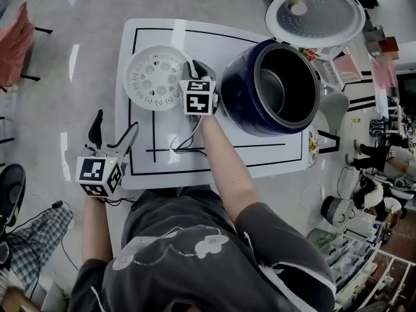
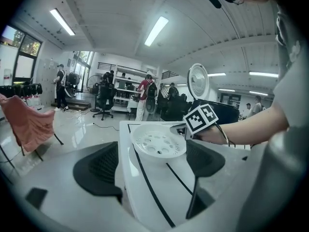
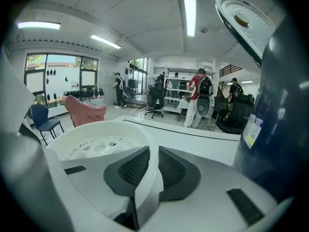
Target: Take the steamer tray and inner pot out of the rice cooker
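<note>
My right gripper (image 1: 195,70) is pinching the rim of the steamer tray (image 1: 153,77), which sits on the white table (image 1: 260,158) just left of the rice cooker (image 1: 237,86). The inner pot (image 1: 286,103) is still inside it, lid (image 1: 315,12) flipped open. My left gripper (image 1: 116,123) hangs at the table's near-left edge, jaws spread, nothing in them

Head view: camera above person, faces steeply down. Covers whole surface (image 1: 273,149), rice cooker (image 1: 237,93), steamer tray (image 1: 155,78), left gripper (image 1: 116,127), right gripper (image 1: 195,67).
Left gripper view: low behind own jaws, faces along them across surface. Steamer tray ahead between jaws, right gripper ahead-right of jaws.
Right gripper view: very close. Steamer tray rim between jaws, rice cooker right of jaws.
Shared by all three: steamer tray, surface.
</note>
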### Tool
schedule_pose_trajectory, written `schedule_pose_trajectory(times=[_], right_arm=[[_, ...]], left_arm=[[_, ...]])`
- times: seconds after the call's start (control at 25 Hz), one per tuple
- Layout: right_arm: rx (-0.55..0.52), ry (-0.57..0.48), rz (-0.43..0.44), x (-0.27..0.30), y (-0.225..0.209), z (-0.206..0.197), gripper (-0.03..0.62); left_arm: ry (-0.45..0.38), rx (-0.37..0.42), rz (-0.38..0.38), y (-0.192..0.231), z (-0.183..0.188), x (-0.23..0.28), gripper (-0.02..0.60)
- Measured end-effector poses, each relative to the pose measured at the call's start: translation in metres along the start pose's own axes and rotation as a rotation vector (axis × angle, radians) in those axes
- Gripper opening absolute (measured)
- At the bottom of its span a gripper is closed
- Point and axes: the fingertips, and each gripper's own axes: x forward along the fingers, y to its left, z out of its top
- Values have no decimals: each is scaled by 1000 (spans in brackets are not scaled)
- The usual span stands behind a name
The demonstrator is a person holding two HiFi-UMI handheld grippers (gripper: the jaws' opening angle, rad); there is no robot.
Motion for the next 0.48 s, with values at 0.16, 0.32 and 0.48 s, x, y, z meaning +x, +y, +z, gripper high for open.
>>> schedule_pose_trajectory(times=[0.16, 0.32, 0.48], right_arm=[[44, 4, 22, 4, -1, -8, 81], [63, -34, 66, 1, 7, -3, 212], [91, -108, 78, -16, 13, 13, 253]], left_arm=[[-5, -23, -6, -2, 0, 2, 434], [-7, -20, -3, 1, 3, 3, 434], [-21, -20, 7, 5, 7, 3, 434]])
